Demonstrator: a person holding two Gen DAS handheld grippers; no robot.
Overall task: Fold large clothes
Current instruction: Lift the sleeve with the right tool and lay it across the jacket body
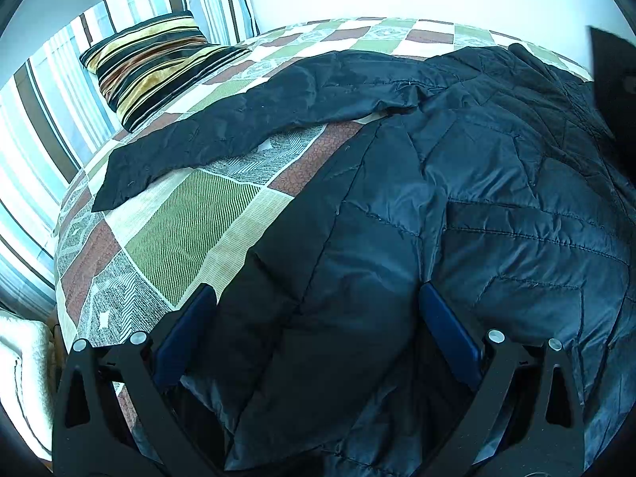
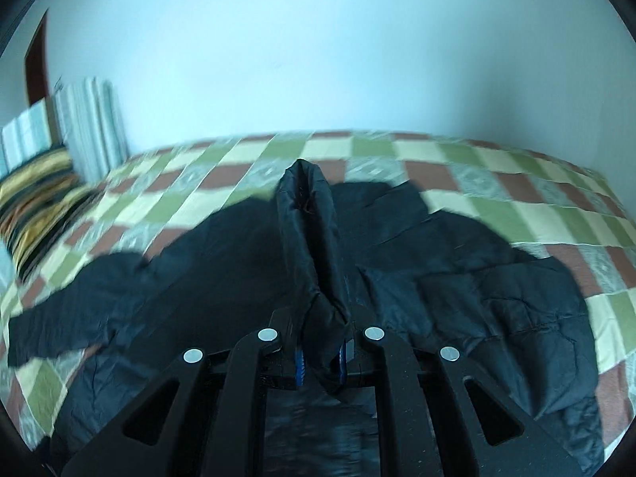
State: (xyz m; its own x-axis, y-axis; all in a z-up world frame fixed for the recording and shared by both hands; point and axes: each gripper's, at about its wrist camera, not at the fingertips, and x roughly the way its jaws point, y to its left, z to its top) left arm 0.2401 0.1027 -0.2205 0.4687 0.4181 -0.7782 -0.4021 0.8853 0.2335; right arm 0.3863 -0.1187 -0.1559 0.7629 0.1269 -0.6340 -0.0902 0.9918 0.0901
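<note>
Your right claw (image 2: pixel 320 351) is clamped on a raised jacket (image 2: pixel 437 290) edge, ready for folding over, while your left claw (image 1: pixel 316 318) stands apart straddling the jacket's near hem on the bed (image 1: pixel 190 214).

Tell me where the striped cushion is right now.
The striped cushion lies at the upper left of the left wrist view, on the checked bedspread against the striped headboard pillows, just beyond the black jacket's outstretched sleeve.
</note>
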